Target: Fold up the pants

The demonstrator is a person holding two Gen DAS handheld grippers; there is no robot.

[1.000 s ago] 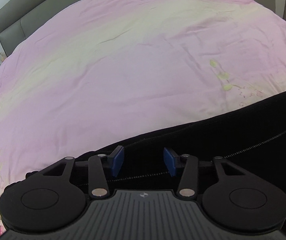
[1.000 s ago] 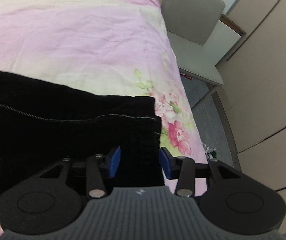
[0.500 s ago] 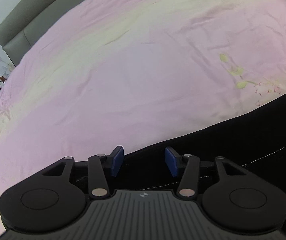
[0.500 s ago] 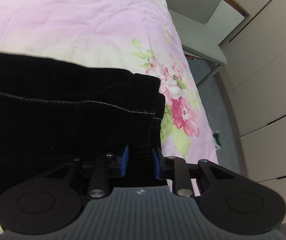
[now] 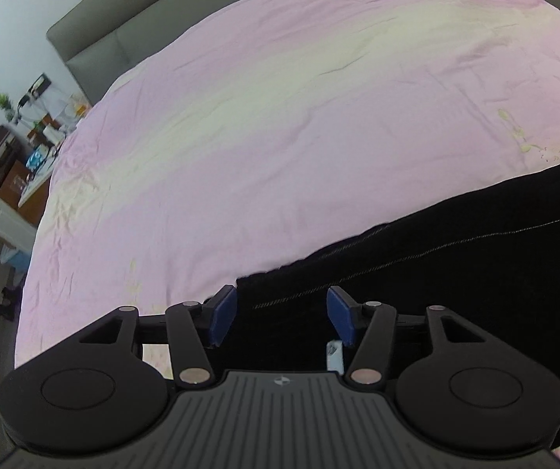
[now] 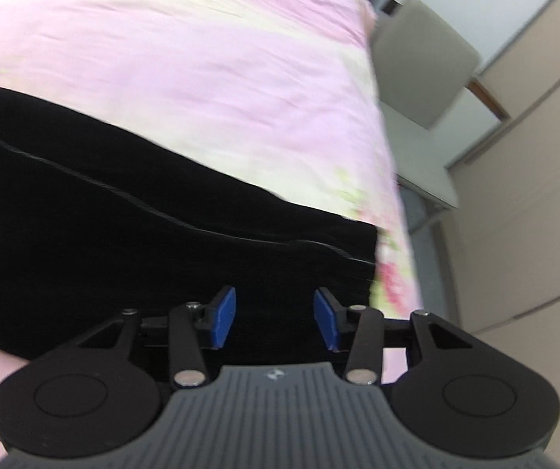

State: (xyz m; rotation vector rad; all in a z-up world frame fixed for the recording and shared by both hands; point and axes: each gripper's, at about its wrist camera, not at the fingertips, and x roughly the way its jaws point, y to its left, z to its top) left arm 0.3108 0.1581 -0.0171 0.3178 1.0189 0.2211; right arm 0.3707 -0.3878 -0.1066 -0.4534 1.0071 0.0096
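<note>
Black pants (image 5: 456,273) lie flat on a pink bedspread (image 5: 280,136), a pale stitched seam running along them. Their left end stops just under my left gripper (image 5: 282,312), whose jaws are opening. The blue pads (image 5: 223,314) stand apart over the cloth without pressing it. In the right wrist view, which is blurred, the pants (image 6: 123,215) stretch to their right end near the bed's edge. My right gripper (image 6: 276,312) hovers over that end, jaws opening, with nothing pinched between them.
A grey headboard (image 5: 96,43) and a cluttered bedside table (image 5: 26,148) sit at the far left. Off the bed's right edge are a grey chair (image 6: 420,62), beige wardrobe doors (image 6: 534,195) and floor. A small white label (image 5: 334,355) shows under the left gripper.
The left gripper rose and slid left to the pants' end while its jaws widened. The right gripper narrowed on the pants' right end, then widened again and shifted left.
</note>
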